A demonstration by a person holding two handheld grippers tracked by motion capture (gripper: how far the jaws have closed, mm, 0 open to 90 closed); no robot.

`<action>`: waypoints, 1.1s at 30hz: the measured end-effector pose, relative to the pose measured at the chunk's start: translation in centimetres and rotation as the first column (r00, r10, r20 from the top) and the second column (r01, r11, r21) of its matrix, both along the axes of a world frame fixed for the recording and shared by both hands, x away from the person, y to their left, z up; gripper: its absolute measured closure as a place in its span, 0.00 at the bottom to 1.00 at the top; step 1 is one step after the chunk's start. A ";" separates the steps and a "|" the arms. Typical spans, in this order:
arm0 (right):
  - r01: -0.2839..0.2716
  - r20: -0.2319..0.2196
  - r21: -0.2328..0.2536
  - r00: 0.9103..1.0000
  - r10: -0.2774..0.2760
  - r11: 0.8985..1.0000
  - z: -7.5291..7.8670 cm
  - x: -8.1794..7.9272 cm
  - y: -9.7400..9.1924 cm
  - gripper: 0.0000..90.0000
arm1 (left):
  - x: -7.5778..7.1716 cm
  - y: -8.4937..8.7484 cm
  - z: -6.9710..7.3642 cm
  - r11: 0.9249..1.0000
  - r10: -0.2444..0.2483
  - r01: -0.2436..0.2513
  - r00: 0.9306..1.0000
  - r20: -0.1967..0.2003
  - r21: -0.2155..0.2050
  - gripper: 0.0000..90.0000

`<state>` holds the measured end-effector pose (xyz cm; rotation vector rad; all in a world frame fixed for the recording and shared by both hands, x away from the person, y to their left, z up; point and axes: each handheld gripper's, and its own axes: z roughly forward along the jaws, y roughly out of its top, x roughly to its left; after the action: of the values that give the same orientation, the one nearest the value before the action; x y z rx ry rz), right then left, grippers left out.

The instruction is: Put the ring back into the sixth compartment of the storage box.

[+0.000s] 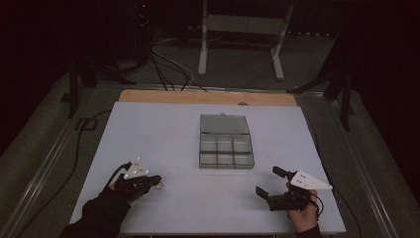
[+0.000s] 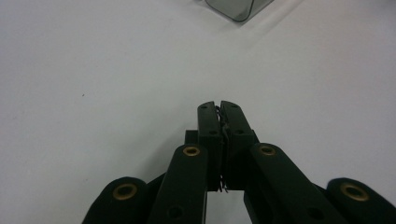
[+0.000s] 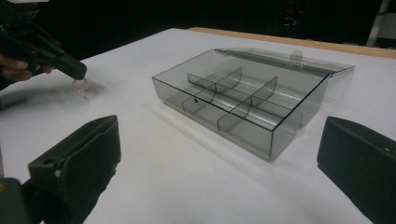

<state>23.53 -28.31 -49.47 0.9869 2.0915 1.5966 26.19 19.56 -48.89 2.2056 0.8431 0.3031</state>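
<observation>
The left claw (image 1: pixel 157 181) pinches a tiny ring (image 3: pixel 80 84). The clear box (image 1: pixel 226 142) sits beyond the wide-apart right claw (image 1: pixel 267 182). White table (image 1: pixel 158 134), dark room.

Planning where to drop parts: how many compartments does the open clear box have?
6, in two rows of three inside the clear box at the table's centre: three along the hinged lid's side, three along the near wall. All look empty; none seems hidden.
</observation>
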 end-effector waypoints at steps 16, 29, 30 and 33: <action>0.001 -0.002 0.002 1.000 -0.001 1.000 0.0 0.0 0.0 0.00 | 1.0 -1.4 0.7 0.999 -0.044 0.044 0.999 0.001 -0.015 1.00; 0.000 -0.003 0.003 1.000 0.000 1.000 0.0 0.0 0.0 0.00 | 2.1 -3.3 1.6 0.995 -0.093 0.093 0.996 0.011 -0.024 1.00; 0.000 -0.003 0.004 1.000 0.000 1.000 0.0 0.0 0.0 0.00 | 2.2 -3.4 1.7 0.995 -0.095 0.096 0.995 0.013 -0.028 1.00; 0.001 -0.003 0.005 1.000 -0.001 1.000 0.0 0.0 0.0 0.00 | 2.4 -3.8 1.9 0.994 -0.106 0.106 0.994 0.017 -0.032 1.00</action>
<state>23.51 -28.36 -49.47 0.9922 2.0899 1.6012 28.63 15.73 -46.95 2.2060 0.7144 0.2529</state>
